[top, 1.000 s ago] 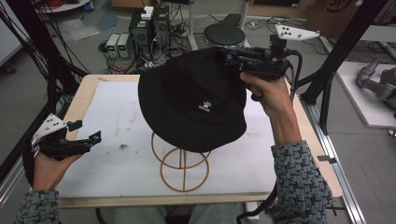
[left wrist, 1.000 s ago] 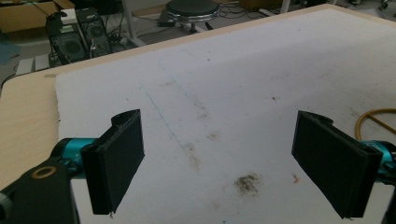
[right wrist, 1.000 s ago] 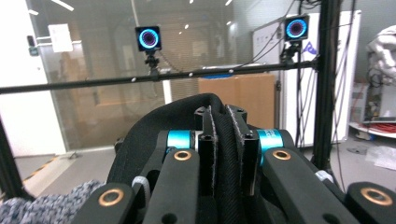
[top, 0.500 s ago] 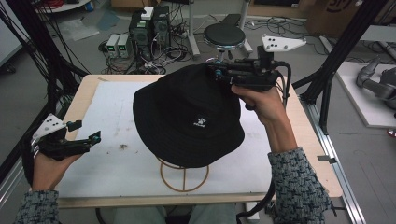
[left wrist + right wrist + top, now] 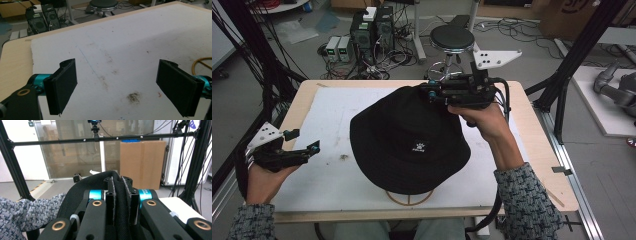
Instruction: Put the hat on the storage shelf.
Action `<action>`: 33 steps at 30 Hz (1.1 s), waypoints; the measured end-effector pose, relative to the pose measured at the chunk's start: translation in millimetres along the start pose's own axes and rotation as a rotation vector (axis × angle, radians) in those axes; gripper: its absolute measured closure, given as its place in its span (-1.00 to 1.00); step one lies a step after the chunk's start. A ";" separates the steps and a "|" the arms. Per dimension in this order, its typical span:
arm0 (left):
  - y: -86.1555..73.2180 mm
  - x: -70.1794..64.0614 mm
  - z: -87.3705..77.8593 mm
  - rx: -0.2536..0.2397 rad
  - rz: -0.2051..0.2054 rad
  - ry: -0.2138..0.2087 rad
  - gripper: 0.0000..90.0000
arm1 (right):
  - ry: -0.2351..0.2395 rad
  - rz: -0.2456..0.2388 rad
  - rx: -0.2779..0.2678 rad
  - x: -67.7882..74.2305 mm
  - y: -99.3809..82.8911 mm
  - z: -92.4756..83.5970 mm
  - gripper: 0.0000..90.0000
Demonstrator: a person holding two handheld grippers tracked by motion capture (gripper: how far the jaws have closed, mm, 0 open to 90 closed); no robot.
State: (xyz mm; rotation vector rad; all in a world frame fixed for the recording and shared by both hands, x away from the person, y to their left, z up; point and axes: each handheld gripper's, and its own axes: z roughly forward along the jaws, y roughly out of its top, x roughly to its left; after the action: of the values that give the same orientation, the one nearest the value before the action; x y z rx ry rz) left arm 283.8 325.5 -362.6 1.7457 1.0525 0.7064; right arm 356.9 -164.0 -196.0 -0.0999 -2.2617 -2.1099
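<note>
A black bucket hat (image 5: 409, 142) with a small white logo hangs over a tan wire stand (image 5: 409, 198), of which just the base ring shows below the brim. My right gripper (image 5: 432, 92) is shut on the hat's far brim; in the right gripper view the black fabric (image 5: 119, 202) is pinched between the two pads (image 5: 111, 195). At the table's left edge, well apart from the hat, my left gripper (image 5: 303, 140) is held low over the white mat (image 5: 327, 110). Its jaws (image 5: 125, 87) stand open with nothing between them, and part of the stand's ring (image 5: 200, 62) shows to the right.
The wooden table's rim (image 5: 537, 130) borders the mat. Black frame posts (image 5: 572, 65) stand at both sides. On the floor behind are a round stool (image 5: 452, 37) and computer boxes (image 5: 372, 27). A cardboard box (image 5: 142, 162) stands beyond the frame.
My right hand has carried the hat down and to the left, so the hat now hides the stand's upper rings. The left gripper has kept still.
</note>
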 end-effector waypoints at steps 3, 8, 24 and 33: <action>0.0 0.1 0.0 -0.001 -0.002 0.000 -0.62 | 0.001 0.000 0.019 1.2 -3.2 3.7 0.84; -0.3 0.2 0.1 0.001 -0.001 -0.003 -0.62 | 0.016 0.006 0.047 3.5 -10.4 10.7 0.84; 0.0 0.0 -0.5 0.001 0.001 -0.003 -0.62 | 0.044 0.002 0.142 8.9 -26.9 32.6 0.82; 0.3 -0.4 -0.4 0.001 0.003 -0.005 -0.62 | 0.035 0.014 0.150 10.0 -32.8 31.2 0.83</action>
State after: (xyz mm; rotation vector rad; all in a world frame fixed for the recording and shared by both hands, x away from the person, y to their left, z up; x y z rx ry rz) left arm 283.4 325.2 -362.2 1.7490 1.0476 0.7030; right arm 344.6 -135.0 -230.0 -0.0728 -2.3812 -1.9121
